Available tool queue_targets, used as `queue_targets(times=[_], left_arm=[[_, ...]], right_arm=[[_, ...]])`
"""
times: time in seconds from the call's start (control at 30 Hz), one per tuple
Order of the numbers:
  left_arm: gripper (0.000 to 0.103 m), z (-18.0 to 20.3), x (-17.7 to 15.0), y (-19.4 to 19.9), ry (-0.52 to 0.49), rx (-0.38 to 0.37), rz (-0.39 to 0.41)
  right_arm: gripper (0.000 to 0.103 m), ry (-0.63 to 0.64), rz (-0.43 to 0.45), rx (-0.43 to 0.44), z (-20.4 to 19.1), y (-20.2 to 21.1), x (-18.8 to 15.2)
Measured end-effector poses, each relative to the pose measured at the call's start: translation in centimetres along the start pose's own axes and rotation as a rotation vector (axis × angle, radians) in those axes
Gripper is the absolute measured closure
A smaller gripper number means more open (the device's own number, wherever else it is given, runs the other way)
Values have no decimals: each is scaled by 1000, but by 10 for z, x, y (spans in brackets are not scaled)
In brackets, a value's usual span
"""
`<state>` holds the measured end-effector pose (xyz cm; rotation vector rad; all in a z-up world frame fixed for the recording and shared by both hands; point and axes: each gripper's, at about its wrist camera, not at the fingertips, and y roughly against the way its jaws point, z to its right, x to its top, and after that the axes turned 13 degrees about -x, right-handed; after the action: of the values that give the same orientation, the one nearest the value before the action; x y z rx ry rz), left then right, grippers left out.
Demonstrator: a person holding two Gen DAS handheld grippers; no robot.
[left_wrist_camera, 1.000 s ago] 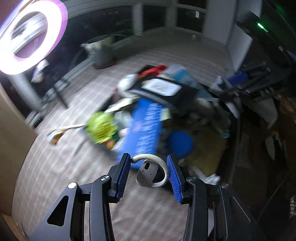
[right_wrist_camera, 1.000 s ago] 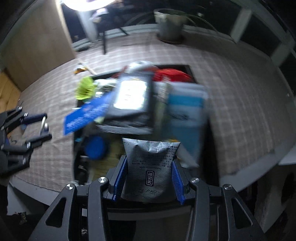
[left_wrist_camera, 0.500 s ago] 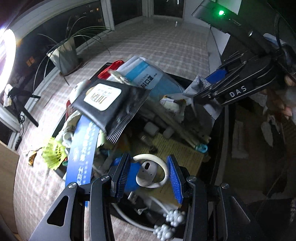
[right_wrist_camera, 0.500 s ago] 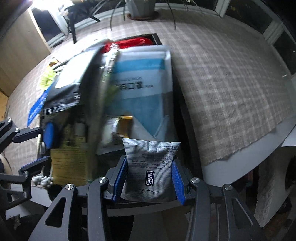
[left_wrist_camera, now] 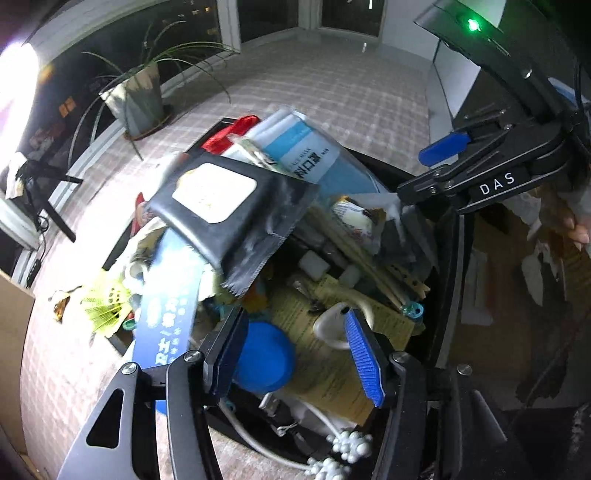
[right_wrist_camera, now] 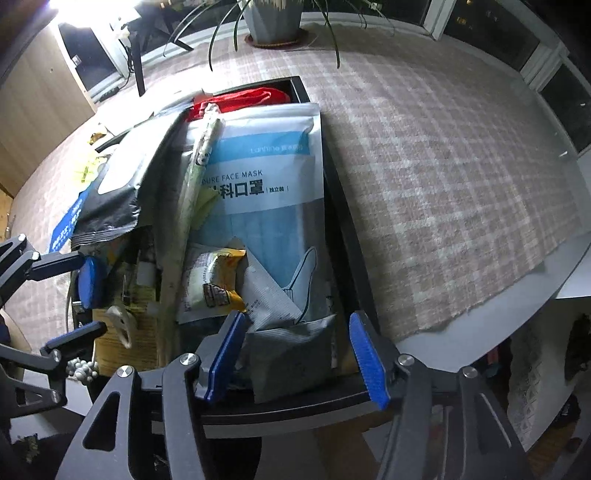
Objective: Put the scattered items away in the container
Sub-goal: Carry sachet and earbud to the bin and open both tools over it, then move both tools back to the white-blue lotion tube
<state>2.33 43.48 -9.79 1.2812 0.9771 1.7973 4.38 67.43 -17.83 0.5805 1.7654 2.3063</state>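
Observation:
The black container (left_wrist_camera: 445,258) is heaped with packets: a face-mask bag (right_wrist_camera: 266,184), a black pouch (left_wrist_camera: 229,206) and a blue lid (left_wrist_camera: 266,358). My left gripper (left_wrist_camera: 295,356) hangs over its near corner with the jaws opening. A white ear-hook piece (left_wrist_camera: 332,321) lies loose on a yellow leaflet just past the right pad. My right gripper (right_wrist_camera: 295,356) is over the box's near end (right_wrist_camera: 351,240), its jaws also opening. A grey sachet (right_wrist_camera: 291,358) rests between the pads, which do not press on it. The left gripper (right_wrist_camera: 83,302) shows at this view's left edge.
A yellow shuttlecock (left_wrist_camera: 103,302) and a crumpled wrapper (left_wrist_camera: 61,301) lie on the checked cloth left of the box. A potted plant (right_wrist_camera: 273,18) stands at the back. White beads on a cord (left_wrist_camera: 347,450) hang over the near rim. The cloth's edge (right_wrist_camera: 517,291) runs at the right.
Both grippers came over the box and opened. The ear-hook piece left the left jaws and lies on the leaflet. The grey sachet dropped from the right pads into the box.

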Motion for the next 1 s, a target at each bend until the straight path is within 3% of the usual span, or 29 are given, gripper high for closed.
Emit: queue_targets(times=[0.23,0.47,0.73,1.0], left_arm=[[44,-28,-24,29,71,43,31],[44,-81,-82,73,242,121,65],[44,-153,-192,143,483,251,125],[43,-222,-312,200,755,353,174]], right_arm=[[48,12,29,8,-15,17,10],[48,99,110,62,-78,52,25],[48,276,174,147,-199,86,51],[48,489,177,265,-355,101,69]])
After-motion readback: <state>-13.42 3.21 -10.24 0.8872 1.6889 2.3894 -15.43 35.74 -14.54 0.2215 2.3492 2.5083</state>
